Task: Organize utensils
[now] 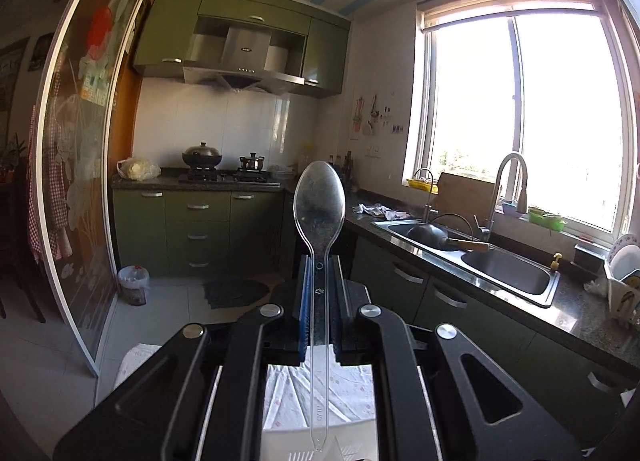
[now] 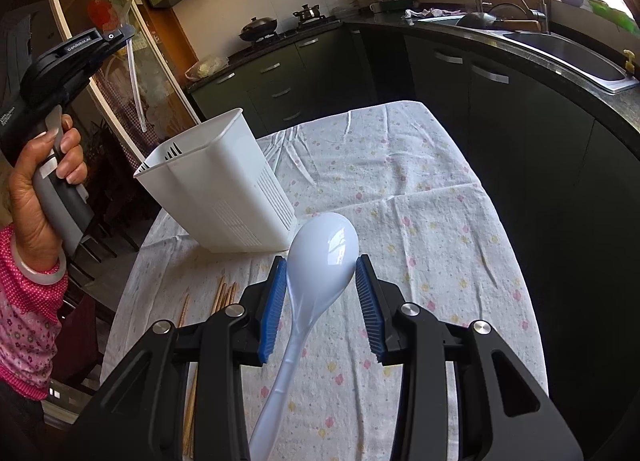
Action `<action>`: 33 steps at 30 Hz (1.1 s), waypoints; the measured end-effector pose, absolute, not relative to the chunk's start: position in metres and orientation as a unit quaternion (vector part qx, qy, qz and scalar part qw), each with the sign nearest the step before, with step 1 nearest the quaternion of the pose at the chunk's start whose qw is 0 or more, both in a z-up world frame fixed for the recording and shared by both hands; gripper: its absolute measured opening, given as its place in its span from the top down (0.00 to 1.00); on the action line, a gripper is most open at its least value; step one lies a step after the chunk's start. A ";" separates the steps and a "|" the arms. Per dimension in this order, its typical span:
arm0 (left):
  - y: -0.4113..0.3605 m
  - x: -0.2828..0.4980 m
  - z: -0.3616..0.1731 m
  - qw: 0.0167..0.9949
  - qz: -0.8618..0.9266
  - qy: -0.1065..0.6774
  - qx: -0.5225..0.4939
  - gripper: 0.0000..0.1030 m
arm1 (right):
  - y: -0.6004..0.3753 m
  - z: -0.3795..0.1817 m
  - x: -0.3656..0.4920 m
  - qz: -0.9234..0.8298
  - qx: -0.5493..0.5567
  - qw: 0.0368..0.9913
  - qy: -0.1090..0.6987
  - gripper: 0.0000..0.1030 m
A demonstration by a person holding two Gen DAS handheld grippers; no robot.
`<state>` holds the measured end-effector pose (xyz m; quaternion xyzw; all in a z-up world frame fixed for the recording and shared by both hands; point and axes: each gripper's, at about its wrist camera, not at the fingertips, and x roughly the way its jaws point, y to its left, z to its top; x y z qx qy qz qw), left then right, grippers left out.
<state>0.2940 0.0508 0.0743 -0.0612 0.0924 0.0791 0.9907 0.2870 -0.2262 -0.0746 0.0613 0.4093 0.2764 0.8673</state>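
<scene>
My left gripper (image 1: pixel 320 265) is shut on a clear plastic spoon (image 1: pixel 319 197), bowl up, handle hanging down toward the white utensil holder (image 1: pixel 316 441) below. The right wrist view shows this gripper (image 2: pixel 116 35) raised above and left of the holder (image 2: pixel 224 189), with the clear spoon (image 2: pixel 134 89) hanging from it. My right gripper (image 2: pixel 322 269) sits around a white spoon (image 2: pixel 320 257), jaws wide; the spoon's bowl touches both pads, and its handle runs down toward the camera. Wooden chopsticks (image 2: pixel 222 297) lie on the floral tablecloth (image 2: pixel 420 221).
The white holder stands on the table's left part. Beyond the table are dark green cabinets (image 2: pixel 460 73), a counter with a steel sink (image 1: pixel 500 261), a stove with pots (image 1: pixel 224 165) and a glass sliding door (image 1: pixel 80 181) at left.
</scene>
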 end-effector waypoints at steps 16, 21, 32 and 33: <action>0.048 0.269 0.009 0.988 0.066 0.123 -0.068 0.75 | -0.185 -0.023 0.292 0.309 0.031 0.882 0.355 0.65; 0.060 0.236 0.004 0.982 0.059 0.129 -0.126 0.75 | -0.160 0.013 0.299 0.307 0.020 0.905 0.293 0.65; 0.077 0.149 -0.023 0.982 0.091 0.061 -0.155 0.71 | -0.081 0.055 0.335 0.216 -0.020 0.972 0.093 0.65; 0.078 0.148 -0.023 0.982 0.091 0.062 -0.154 0.71 | -0.074 0.054 0.337 0.208 -0.026 0.975 0.078 0.65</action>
